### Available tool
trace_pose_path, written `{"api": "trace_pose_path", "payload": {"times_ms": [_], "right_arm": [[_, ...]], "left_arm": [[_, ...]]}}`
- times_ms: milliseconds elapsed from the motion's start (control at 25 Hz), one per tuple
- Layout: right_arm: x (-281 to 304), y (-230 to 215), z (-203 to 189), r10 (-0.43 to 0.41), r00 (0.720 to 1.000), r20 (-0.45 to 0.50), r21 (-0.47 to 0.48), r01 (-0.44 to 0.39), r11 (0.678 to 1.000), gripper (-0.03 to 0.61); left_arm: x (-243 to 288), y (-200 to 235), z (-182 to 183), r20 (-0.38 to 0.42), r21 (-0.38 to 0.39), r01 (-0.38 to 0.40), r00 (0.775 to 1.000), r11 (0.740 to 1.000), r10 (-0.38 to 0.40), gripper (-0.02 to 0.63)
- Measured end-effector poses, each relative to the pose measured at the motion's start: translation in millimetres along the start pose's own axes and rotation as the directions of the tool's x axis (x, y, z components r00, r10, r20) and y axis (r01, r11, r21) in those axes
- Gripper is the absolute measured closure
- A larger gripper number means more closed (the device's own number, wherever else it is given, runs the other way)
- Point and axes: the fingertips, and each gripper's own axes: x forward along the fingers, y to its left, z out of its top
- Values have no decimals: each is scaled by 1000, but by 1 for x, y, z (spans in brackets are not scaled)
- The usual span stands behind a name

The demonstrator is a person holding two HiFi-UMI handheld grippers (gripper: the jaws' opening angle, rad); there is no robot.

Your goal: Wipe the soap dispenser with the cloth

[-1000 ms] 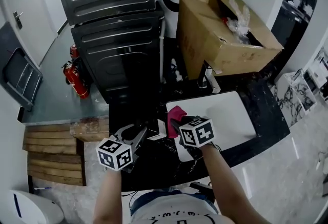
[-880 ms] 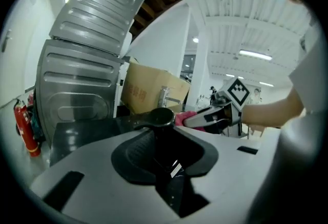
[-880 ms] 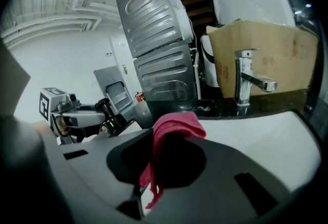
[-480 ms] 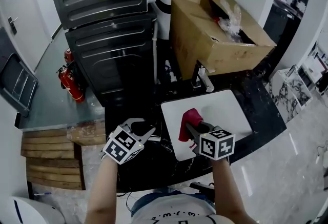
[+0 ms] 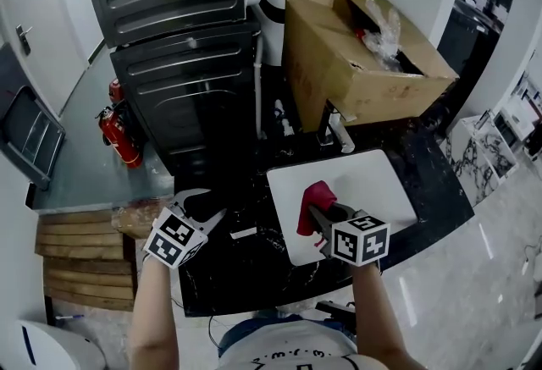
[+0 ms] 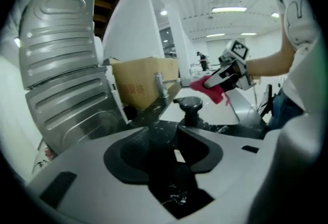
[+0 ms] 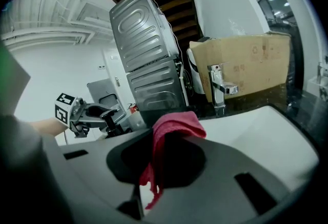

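The soap dispenser (image 5: 243, 234) is a dark bottle with a white label, standing on the black counter (image 5: 254, 275). Its black pump head (image 6: 190, 106) rises just beyond my left gripper (image 6: 171, 148). The left gripper (image 5: 212, 209) sits to the bottle's left with its jaws opening, and the pads do not press on the bottle. My right gripper (image 5: 315, 213) hovers over the near left corner of the white sink (image 5: 377, 182), shut on the red cloth (image 5: 316, 197). The red cloth (image 7: 171, 130) hangs out of the right gripper (image 7: 164, 156).
A chrome faucet (image 5: 334, 133) stands behind the sink, with a big open cardboard box (image 5: 356, 55) past it. Stacked dark appliances (image 5: 186, 72) rise at the back left. A fire extinguisher (image 5: 114, 131) and wooden pallets (image 5: 85, 250) lie on the floor to the left.
My left gripper opened, let go of the dispenser and drew back to the left while rolling. The right gripper carried the cloth away rightward over the sink, then held still.
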Motion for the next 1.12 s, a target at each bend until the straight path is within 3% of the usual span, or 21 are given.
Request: {"api": "trace_pose_path", "payload": {"times_ms": [40,120,240,320,440,560,640,760,840,960,1040,1120], "right_arm": [[1,1,-1,5,1000,-3,-1,-5,1000,529],[3,4,-2,15,1000,-7,-4,-15,1000,529],[5,8,-3,30,999,-12,0,-30,1000,529],[7,10,-5,37,999,-16,6,-37,999,529],[12,15,-8,48,999,-23,2,-48,999,529],[13,18,-10,53,998,-26,-3,-53,999,529],[12,19,-11,51,998,-26,1,-51,999,529],[10,17,-12,46,999,-25,-1,-46,999,529],[9,16,-12,40,999,-23,1,-40,999,529],[6,15,-13,36,999,-22,7,-35,999,529],[6,16,-14,37,999,-24,7,-37,999,529],[7,20,-15,46,999,-29,3,-46,999,529]], "left_arm": [[-3,2,-7,-5,-17,-34,999,999,34,440],[-9,-6,-16,13,-86,-34,999,996,36,429],[-19,-29,-3,123,-235,8,992,972,22,403],[-16,-43,11,171,-303,-1,984,953,55,400],[-5,-46,19,132,-349,-141,971,927,198,400],[2,-36,18,59,-437,-301,931,848,361,406],[6,-34,16,0,-438,-378,907,816,420,433],[12,-34,20,-39,-420,-424,892,803,450,517],[15,-34,22,-29,-443,-410,896,797,444,518],[12,-33,22,68,-528,-323,905,785,419,518],[4,-30,21,158,-622,-227,901,749,404,518],[-6,-27,15,239,-707,-121,886,697,396,518]]}}
